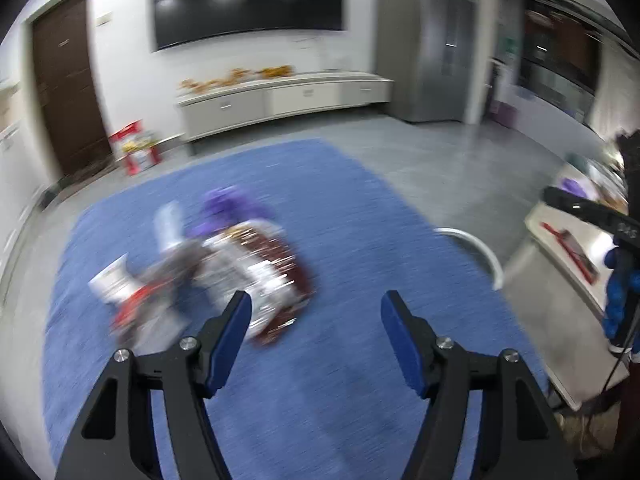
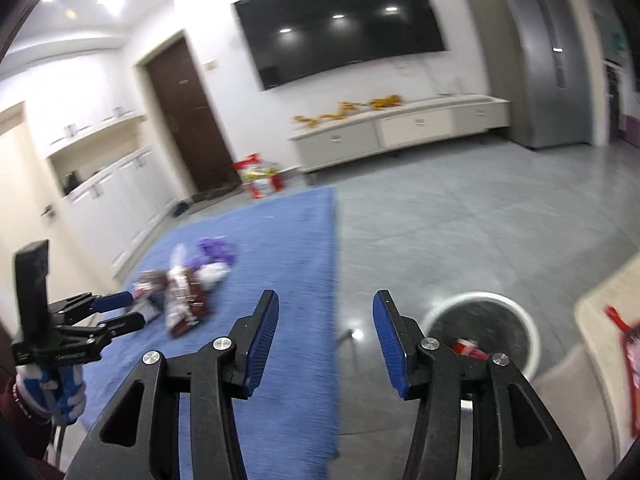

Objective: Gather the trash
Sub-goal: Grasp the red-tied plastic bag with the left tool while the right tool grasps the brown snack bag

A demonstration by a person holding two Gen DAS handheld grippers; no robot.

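A blurred pile of trash [image 1: 208, 264] lies on the blue rug [image 1: 340, 240]: a silver and dark-red wrapper [image 1: 260, 268], a purple crumpled piece [image 1: 232, 204] and white and red packets [image 1: 120, 284]. My left gripper [image 1: 316, 312] is open and empty, above the rug just right of the pile. It also shows in the right wrist view [image 2: 124, 310], beside the trash pile [image 2: 188, 288]. My right gripper [image 2: 326, 316] is open and empty, over the blue rug's [image 2: 296, 264] right edge. A white-rimmed bin [image 2: 480, 332] with a red item [image 2: 468, 348] inside stands on the floor to its right.
Grey tile floor [image 2: 460, 220] lies beyond the rug. A low white cabinet [image 2: 400, 128] stands under a wall TV [image 2: 340, 20]. A brown door [image 2: 188, 120] and a red bag [image 2: 260, 176] are at the back left. A beige table [image 1: 560, 264] with a red item is at right.
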